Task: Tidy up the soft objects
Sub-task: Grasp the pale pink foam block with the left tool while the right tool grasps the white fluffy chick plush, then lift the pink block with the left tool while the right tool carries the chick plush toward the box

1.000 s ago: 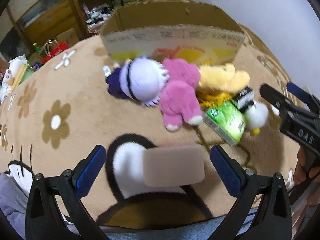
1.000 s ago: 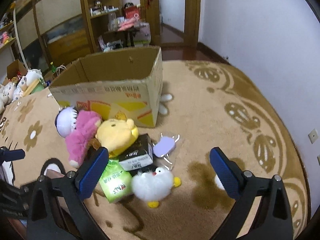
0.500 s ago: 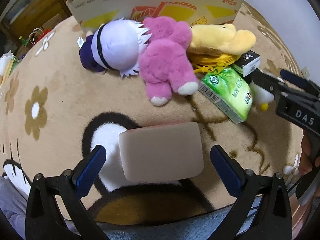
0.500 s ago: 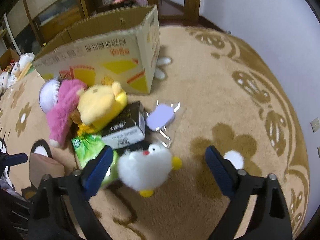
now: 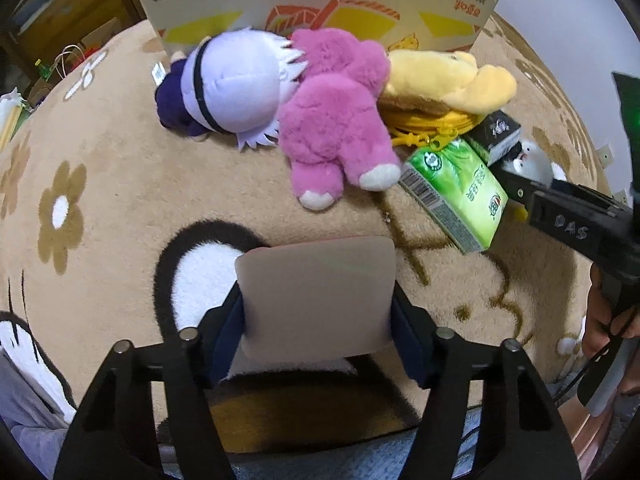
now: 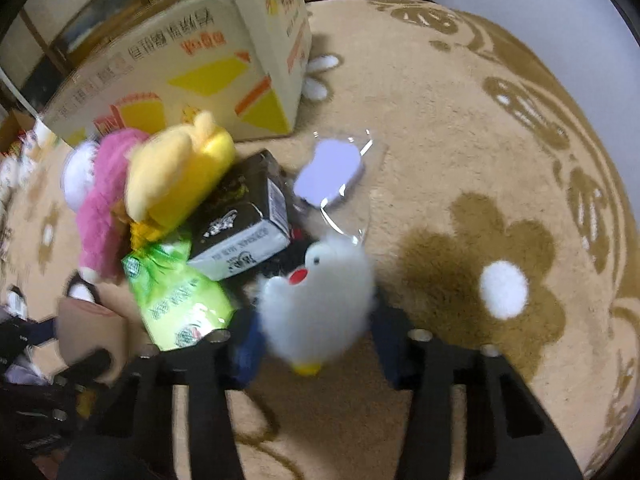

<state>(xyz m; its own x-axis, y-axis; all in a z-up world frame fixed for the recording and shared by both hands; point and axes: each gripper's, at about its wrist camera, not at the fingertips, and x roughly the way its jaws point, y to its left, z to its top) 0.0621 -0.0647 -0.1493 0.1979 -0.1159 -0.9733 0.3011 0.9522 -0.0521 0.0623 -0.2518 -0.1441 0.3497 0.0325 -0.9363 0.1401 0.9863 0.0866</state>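
Step in hand: double pick-up, both claws at the grasp stage on the carpet [image 5: 120, 208].

Left claw [image 5: 318, 316]: jaws have just been closing and now pinch the tan sponge block [image 5: 316, 292] by its two short sides, blue pads pressed against it. The block lies on the carpet over the white patch of the pattern, well apart from the toy pile.

Right claw [image 6: 316, 340]: jaws have just been closing around the white fluffy chick [image 6: 320, 296]. The pads sit against its fur on both sides and the fur looks pinched in, so I read it as gripped; the view is motion-blurred, so how firmly is uncertain. The chick sits at the near edge of the pile, just beside the green tissue pack [image 6: 180, 300] and the black carton [image 6: 240, 228].

Left on the carpet: pink bear [image 5: 336, 128], purple-headed doll [image 5: 224, 88], yellow plush [image 5: 444, 76], all against the front wall of the cardboard box [image 5: 320, 4].

Judgement on next move: lift both items straight up clear of the pile, carry them over the box rim, release inside. The box wall is tall, so enough height is needed before moving forward. Risks: the chick's fur may slip out of a shallow grip, and its lift may drag the clear plastic wrapper [image 6: 340, 172] touching it.
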